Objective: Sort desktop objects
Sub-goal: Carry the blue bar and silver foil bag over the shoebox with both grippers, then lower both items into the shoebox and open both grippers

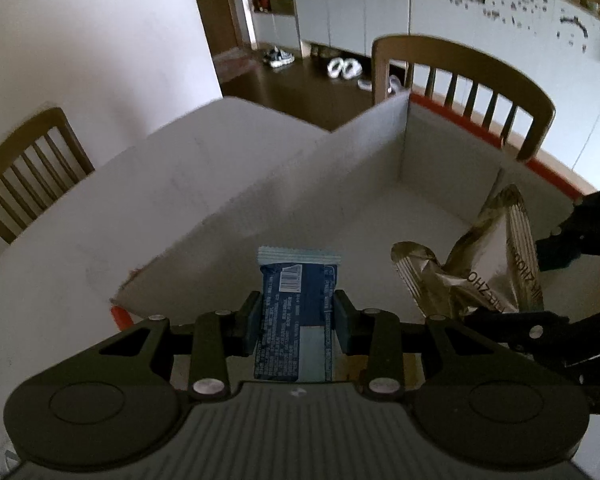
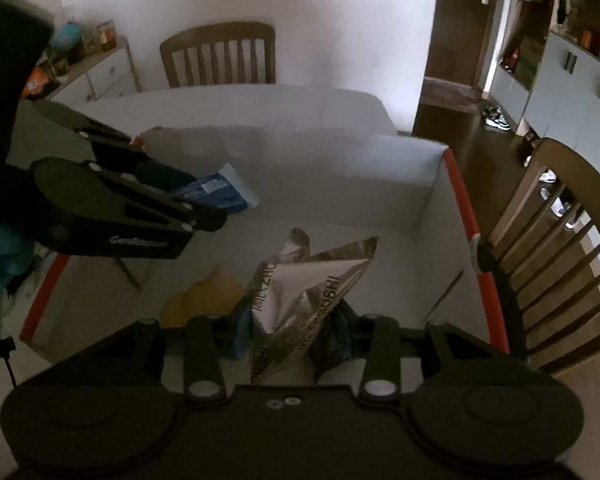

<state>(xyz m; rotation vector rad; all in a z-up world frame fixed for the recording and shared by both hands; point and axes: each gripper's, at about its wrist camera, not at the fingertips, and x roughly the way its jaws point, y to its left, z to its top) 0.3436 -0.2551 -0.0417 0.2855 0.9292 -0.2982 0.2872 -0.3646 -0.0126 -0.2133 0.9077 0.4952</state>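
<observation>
The left gripper grasps a blue packet between both fingers, held over the open white box. The packet's crimped end and barcode face away from the camera. In the right wrist view the same packet projects from the left gripper above the box interior.

The right gripper is clamped on a crumpled silver bag, also over the box. The bag sits just right of the blue packet. A yellow item lies on the box floor beneath. The box rests on a white table, with chairs around it.
</observation>
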